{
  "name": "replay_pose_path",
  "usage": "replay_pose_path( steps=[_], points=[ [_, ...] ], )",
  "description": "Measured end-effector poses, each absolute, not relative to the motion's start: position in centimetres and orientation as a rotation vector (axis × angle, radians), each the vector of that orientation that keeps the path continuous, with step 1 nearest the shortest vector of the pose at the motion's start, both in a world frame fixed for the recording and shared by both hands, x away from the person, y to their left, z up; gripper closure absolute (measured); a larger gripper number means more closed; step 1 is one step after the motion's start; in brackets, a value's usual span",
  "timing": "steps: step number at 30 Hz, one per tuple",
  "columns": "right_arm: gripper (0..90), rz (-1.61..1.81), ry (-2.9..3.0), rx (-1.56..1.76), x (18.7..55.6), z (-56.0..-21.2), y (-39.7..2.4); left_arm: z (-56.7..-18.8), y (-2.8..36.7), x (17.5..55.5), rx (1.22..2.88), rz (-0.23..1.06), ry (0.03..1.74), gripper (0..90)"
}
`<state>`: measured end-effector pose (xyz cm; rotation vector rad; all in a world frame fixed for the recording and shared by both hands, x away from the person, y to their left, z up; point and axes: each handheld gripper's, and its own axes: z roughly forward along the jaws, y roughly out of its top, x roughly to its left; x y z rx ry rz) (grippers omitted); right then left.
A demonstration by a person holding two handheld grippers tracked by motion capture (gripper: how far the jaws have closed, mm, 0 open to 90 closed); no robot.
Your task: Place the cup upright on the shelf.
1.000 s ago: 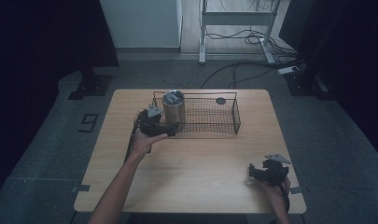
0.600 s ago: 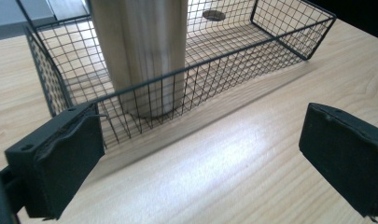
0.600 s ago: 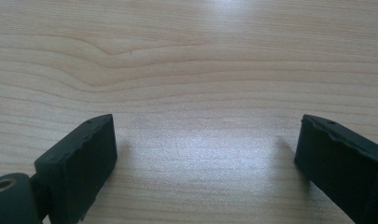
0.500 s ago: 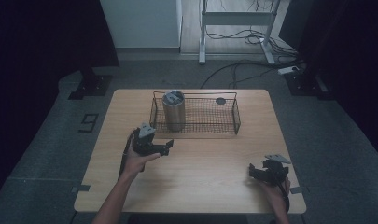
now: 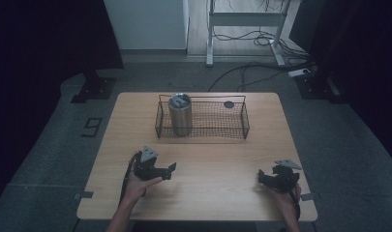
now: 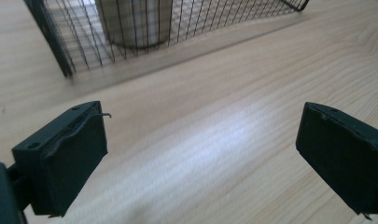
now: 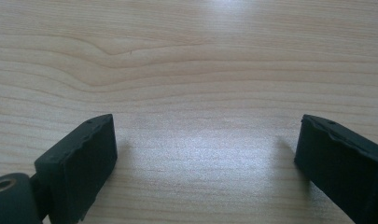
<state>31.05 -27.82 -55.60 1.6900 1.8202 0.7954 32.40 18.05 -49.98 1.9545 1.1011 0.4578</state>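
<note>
With the metal cup (image 5: 180,115) upright in the left end of the wire basket (image 5: 242,126) near the counter's far edge, the empty, wide-open left gripper (image 5: 172,170) should probably settle flat near the front edge.

A shiny metal cup (image 5: 180,114) stands up straight in the upper middle of the high view. It is tall and round, silver-grey, with a lid on top. It sits inside the left end of a black wire basket (image 5: 242,125), close to the basket's left wall. The basket is long and low, with thin wire sides you can see through. In the left gripper view the cup's bottom part (image 6: 133,23) shows at the top, behind the basket wires (image 6: 60,51).
</note>
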Motion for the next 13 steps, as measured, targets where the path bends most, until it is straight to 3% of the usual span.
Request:
replay_pose_path(
  steps=[13],
  points=[
    [5.8,0.794,1.820,1.687,31.0,-55.6,-27.8,-51.4,18.4,32.0,1.970,0.484,1.136,5.8]
  ],
)
